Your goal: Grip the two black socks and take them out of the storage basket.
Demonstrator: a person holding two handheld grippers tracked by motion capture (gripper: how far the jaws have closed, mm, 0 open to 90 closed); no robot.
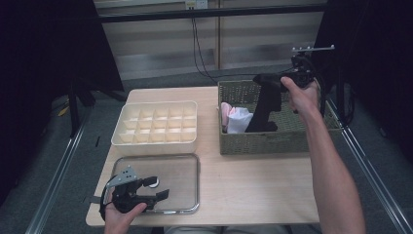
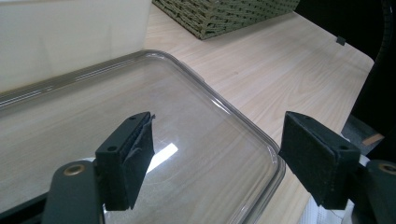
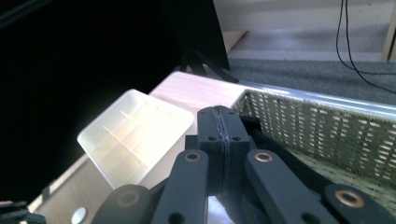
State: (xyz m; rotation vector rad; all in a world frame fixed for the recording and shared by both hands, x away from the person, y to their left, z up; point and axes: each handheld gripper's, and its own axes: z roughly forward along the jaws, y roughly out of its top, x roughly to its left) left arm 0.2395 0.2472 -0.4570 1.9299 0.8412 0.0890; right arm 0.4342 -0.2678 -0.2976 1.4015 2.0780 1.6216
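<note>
High view: the right gripper (image 1: pixel 265 87) hangs above the woven basket (image 1: pixel 272 144) at the right of the counter (image 1: pixel 253 185), held by the person's right hand (image 1: pixel 302 95). A black garment (image 1: pixel 263 114) hangs down from it into the basket, its lower end resting inside near the front wall. Just to the left of that dark piece, also inside the basket, lie a white cloth (image 1: pixel 239 121) and a pink one (image 1: pixel 225 113), touching each other.

Right gripper view shows the fingers (image 3: pixel 212 140) pressed together — the two pads meet along a thin seam, with black fabric bunched directly below them, so they are clamped on the garment. Beyond them stand the basket's woven wall (image 3: pixel 327 126) and the cream divided tray (image 3: pixel 135 135).

On the left half of the counter the divided tray (image 1: pixel 156 124) sits empty, and just in front of it lies a clear lid (image 1: pixel 180 180), flat on the wood. The left gripper (image 1: pixel 158 189) rests low over that lid in the person's left hand (image 1: pixel 122 214). Left gripper view has its fingers (image 2: pixel 128 158) standing well apart with nothing between them — only the lid's transparent surface (image 2: pixel 210 140) beneath.
</note>
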